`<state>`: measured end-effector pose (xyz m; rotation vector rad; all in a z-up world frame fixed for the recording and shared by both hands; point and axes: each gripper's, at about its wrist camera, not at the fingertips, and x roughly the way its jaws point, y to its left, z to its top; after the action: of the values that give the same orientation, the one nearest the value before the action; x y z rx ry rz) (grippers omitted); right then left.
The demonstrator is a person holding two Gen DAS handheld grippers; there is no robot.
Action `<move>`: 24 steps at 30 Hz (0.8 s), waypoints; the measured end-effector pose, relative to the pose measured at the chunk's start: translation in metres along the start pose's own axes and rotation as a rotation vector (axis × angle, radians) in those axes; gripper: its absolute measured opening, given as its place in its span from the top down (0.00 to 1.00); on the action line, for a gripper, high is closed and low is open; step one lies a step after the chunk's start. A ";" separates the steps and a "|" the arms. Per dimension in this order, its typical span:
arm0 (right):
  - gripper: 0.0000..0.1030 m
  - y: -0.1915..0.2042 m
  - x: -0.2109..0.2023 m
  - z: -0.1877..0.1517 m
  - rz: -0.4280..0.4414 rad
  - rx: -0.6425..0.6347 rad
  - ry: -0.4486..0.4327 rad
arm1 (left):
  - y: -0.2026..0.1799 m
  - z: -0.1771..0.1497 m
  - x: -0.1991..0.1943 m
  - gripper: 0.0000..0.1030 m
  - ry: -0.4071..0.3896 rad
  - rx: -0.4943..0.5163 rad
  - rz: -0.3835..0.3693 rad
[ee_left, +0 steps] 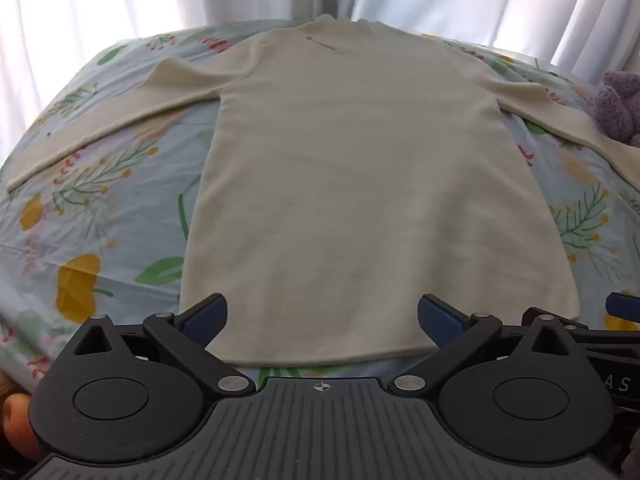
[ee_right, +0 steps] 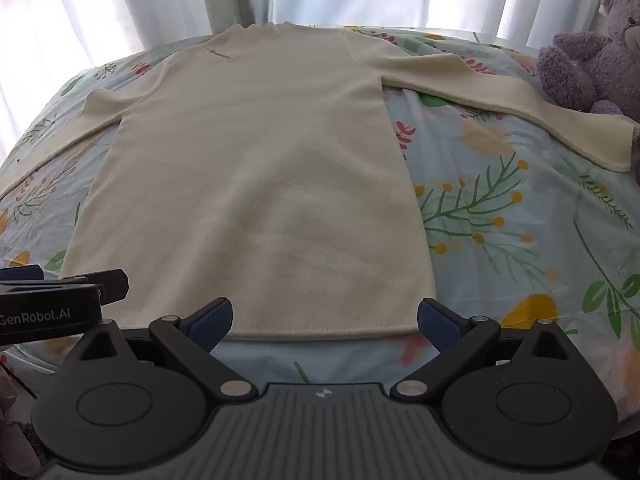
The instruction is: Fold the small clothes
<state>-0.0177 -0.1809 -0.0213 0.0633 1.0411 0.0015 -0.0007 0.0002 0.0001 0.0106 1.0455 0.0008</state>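
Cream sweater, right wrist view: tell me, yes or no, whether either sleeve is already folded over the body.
No. The cream sweater lies flat on the floral sheet with both sleeves spread outward, away from the body.

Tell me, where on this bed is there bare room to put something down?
Bare floral sheet lies right of the cream top's body, below its right sleeve. Another patch lies under the left sleeve. The far right corner is crowded by the purple teddy.

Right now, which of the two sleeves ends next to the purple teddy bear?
The right sleeve: its cuff lies beside the teddy bear at the bed's right edge. The left sleeve runs to the opposite side, with no toy near it.
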 end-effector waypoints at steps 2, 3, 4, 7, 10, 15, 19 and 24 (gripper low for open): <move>0.04 0.000 0.000 0.001 -0.001 0.000 0.002 | 0.001 0.000 0.000 0.00 0.005 -0.006 0.000; 0.04 0.001 0.001 0.001 -0.003 -0.004 -0.001 | 0.001 -0.001 0.000 0.00 0.008 -0.010 0.002; 0.04 0.001 0.001 0.001 -0.003 -0.004 0.001 | 0.000 0.002 0.001 0.00 0.011 -0.011 0.000; 0.04 0.001 0.000 0.002 -0.006 -0.003 -0.007 | 0.001 0.002 0.000 0.00 0.012 -0.017 -0.005; 0.04 0.001 0.000 0.002 -0.008 -0.005 -0.009 | -0.001 0.007 -0.002 0.00 0.014 -0.011 -0.001; 0.04 -0.001 0.003 0.004 -0.003 -0.007 -0.005 | 0.001 0.004 0.000 0.00 0.015 -0.007 -0.003; 0.04 0.001 0.002 0.004 -0.008 -0.006 -0.001 | 0.001 0.004 0.001 0.00 0.022 -0.008 -0.004; 0.04 0.001 0.001 0.004 -0.009 -0.003 0.000 | 0.001 0.005 0.002 0.00 0.022 -0.009 -0.006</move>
<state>-0.0140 -0.1801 -0.0200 0.0559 1.0409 -0.0046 0.0044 0.0013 0.0005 -0.0004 1.0673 0.0002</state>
